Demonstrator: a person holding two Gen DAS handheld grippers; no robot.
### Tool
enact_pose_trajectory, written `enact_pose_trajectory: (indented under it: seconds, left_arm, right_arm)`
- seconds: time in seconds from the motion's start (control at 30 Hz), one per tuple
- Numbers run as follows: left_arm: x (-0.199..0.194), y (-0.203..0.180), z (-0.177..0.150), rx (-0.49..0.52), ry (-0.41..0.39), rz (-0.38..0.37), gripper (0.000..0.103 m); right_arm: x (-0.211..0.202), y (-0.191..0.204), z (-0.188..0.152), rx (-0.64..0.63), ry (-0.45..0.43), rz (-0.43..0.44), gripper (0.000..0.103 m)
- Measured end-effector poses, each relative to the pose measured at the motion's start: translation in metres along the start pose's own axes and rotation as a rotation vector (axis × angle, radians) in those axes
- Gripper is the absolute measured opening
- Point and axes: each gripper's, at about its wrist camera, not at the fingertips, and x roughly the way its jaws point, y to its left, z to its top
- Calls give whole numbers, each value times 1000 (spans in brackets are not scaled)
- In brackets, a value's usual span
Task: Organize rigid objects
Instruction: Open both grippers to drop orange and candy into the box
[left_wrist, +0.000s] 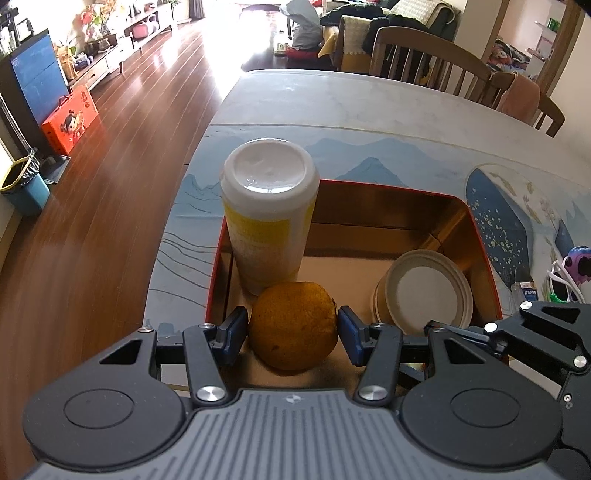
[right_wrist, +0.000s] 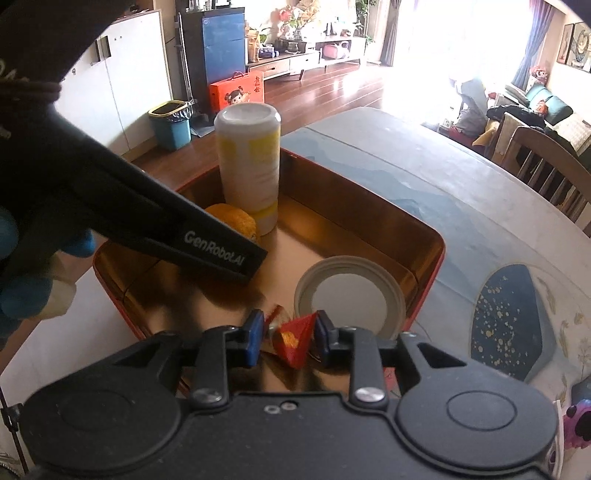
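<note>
A red tin box with a gold inside (left_wrist: 476, 236) (right_wrist: 428, 266) sits on the table. In it stand a white and yellow canister (left_wrist: 267, 218) (right_wrist: 249, 173), an orange (left_wrist: 293, 339) (right_wrist: 232, 219) and a stack of paper bowls (left_wrist: 424, 288) (right_wrist: 351, 291). My left gripper (left_wrist: 291, 332) has its blue pads on both sides of the orange, low in the box. My right gripper (right_wrist: 288, 338) is shut on a small red and gold wrapped packet (right_wrist: 295, 338) over the box's near edge.
The left gripper's black body (right_wrist: 166, 221) crosses the right wrist view. White sunglasses (left_wrist: 561, 284), a purple toy (left_wrist: 580, 264) and a small bottle (left_wrist: 526, 290) lie right of the box. Wooden chairs (left_wrist: 436, 62) stand at the table's far side. The table's left edge drops to the floor.
</note>
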Motion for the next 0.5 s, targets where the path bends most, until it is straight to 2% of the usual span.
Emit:
enact_pose_trajectory:
  seconds: [0.2,0.4,0.5]
  left_arm:
    - [-3,-1,-2,-7,0,6,53]
    - [-15,-3,-3,-3,-43,17,53]
    - [-21,-3,-5,-9,-50,21,53]
  right_arm:
    - [-9,-5,-2,27,-4,16,36]
    - [-23,-7,-5,46,-15,25,39]
    - [-31,-8,-7,57,-30,35,45]
